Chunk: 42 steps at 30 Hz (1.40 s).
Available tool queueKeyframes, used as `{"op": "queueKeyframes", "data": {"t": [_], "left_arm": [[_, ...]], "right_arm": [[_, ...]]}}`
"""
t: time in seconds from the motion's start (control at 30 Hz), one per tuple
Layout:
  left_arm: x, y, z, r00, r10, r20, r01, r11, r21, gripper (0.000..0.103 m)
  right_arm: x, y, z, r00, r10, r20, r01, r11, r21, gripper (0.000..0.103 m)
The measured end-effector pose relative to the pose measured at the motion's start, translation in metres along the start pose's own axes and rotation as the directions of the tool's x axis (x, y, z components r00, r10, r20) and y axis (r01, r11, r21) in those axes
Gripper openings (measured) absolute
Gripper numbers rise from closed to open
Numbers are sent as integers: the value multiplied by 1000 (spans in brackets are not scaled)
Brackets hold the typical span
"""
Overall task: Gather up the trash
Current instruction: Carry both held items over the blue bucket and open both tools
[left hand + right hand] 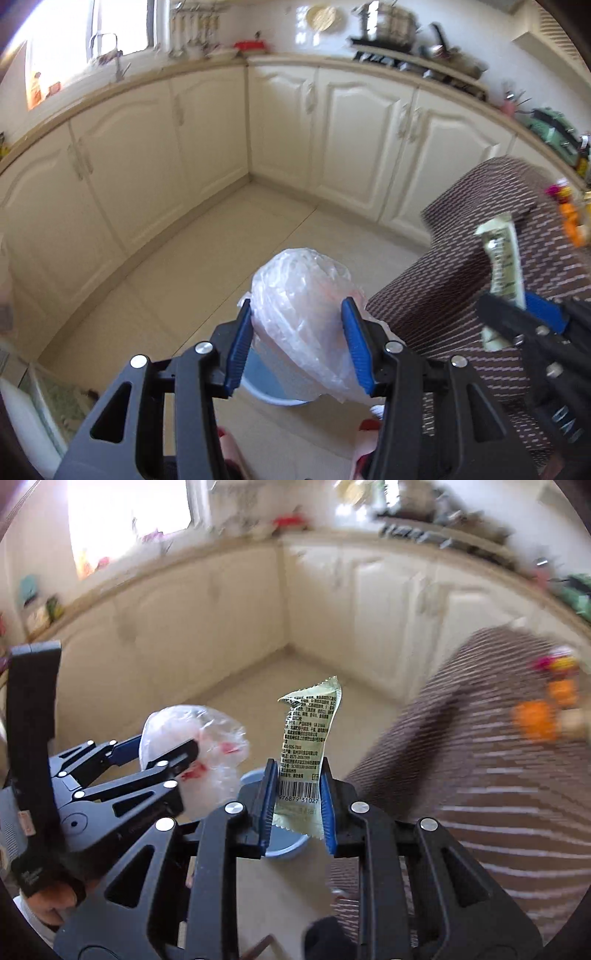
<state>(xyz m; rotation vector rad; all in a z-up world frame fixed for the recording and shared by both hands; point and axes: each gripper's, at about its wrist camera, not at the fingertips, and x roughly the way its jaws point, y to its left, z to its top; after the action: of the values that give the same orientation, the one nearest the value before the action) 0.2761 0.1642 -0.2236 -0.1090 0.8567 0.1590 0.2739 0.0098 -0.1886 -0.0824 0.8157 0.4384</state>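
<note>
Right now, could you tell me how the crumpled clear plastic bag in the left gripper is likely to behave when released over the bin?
The plastic bag looks thin and crumpled, so it is probably very light and may drift rather than drop straight. It bulges between the left gripper pads, so it may spring open. The blue bin mouth beneath seems only partly covered.

Left gripper [297, 325] is holding the bag [301, 295] over the bin [266, 395] on the floor; right gripper [297, 794], just to its right, is gripping the wrapper [308, 738] upright. The cloth [461, 277] is lying right of both, cabinets [362, 136] standing behind.
</note>
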Motion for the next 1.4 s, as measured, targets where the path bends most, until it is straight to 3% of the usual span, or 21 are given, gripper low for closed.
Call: {"op": "queueKeyframes", "data": {"t": [0.13,0.23,0.37,0.53,0.83,1.2,1.27,1.33,1.4], "left_arm": [[59,29,-7,991,69,-113,-71,997,-16,47],[102,42,-4,983,65,-171,-71,997,-30,47],[143,50,1,980,60,-191,-70,997,-45,51],[169,55,-2,985,52,-167,-64,996,-64,70],[167,62,-10,982,160,-99,-163,986,-23,76],[146,75,-12,980,198,-32,-200,979,-37,76],[140,76,-11,981,193,-13,-194,980,-47,76],[134,77,-11,982,187,1,-187,980,-64,76],[126,78,-10,984,180,14,-179,981,-81,76]], "right_arm": [[77,17,-7,994,23,-111,-24,1000,-8,22],[127,17,-12,982,25,-186,-26,1000,0,22],[174,8,-18,969,15,-248,-12,1000,14,22],[212,10,-22,958,6,-287,3,1000,28,22],[246,25,-33,950,32,-309,-18,999,48,22],[252,31,-20,964,42,-262,-35,999,28,25],[250,31,-17,967,44,-252,-39,999,27,31],[244,29,-12,971,34,-238,-30,999,19,45],[232,30,-8,976,26,-216,-23,1000,13,45]]}}
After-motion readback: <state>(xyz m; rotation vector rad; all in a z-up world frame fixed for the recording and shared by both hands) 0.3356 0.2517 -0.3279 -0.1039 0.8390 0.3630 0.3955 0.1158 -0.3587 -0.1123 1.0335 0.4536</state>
